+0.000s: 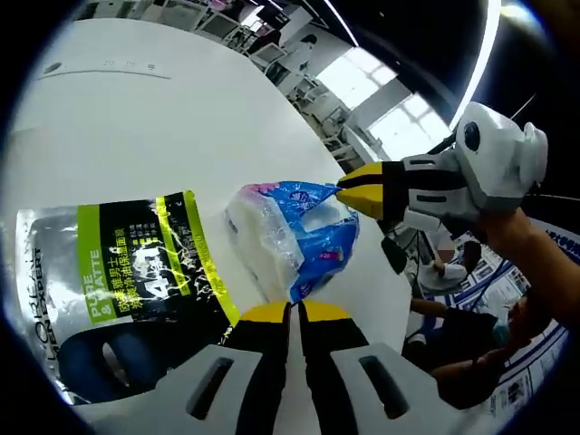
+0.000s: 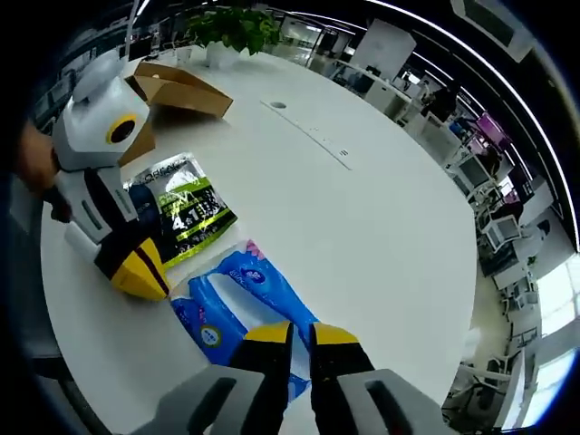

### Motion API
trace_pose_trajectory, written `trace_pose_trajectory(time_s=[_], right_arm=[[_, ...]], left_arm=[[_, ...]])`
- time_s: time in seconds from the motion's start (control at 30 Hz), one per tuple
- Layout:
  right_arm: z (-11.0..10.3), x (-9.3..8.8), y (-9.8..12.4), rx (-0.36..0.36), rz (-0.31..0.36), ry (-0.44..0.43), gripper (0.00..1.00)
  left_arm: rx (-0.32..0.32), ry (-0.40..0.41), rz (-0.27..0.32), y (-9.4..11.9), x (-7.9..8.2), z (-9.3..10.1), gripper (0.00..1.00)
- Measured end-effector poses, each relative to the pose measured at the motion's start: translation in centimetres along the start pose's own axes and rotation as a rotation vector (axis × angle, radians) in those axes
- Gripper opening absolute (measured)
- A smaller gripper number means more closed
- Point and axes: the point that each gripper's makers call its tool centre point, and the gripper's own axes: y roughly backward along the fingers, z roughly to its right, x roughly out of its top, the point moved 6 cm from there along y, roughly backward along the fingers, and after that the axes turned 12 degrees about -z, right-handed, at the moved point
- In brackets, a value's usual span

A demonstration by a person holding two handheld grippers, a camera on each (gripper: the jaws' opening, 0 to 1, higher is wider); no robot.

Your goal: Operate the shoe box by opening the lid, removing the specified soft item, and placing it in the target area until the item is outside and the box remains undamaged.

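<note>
One blue tissue pack (image 2: 237,306), one black-and-green pouch (image 2: 184,210), one open cardboard shoe box (image 2: 170,93) on the white table (image 2: 381,227). Pouch lies just beside the pack; box well beyond it. Left gripper (image 1: 292,313) and right gripper (image 2: 301,335): jaws nearly together, each pinching an end of the pack.

Both views face close across the tissue pack (image 1: 294,237) from opposite sides

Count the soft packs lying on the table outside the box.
2: the blue tissue pack sits between both tongs, and the black-and-green pouch lies beside it, nearer the open cardboard box. More may be hidden inside the box.
</note>
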Motion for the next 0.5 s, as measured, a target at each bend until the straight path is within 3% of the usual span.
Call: trace_pose_trajectory(time_s=[0.23, 0.5], right_arm=[[-0.2, 0.7, 1.9, -0.006, 0.042, -0.021, 0.07], [-1.1, 1.8, 4.2, -0.002, 0.099, -0.044, 0.18]], left_arm=[[0.034, -0.076, 0.0, 1.5, -0.1, 0.5, 0.06], [0.085, -0.167, 0.004, 4.6, -0.1, 1.2, 0.14]])
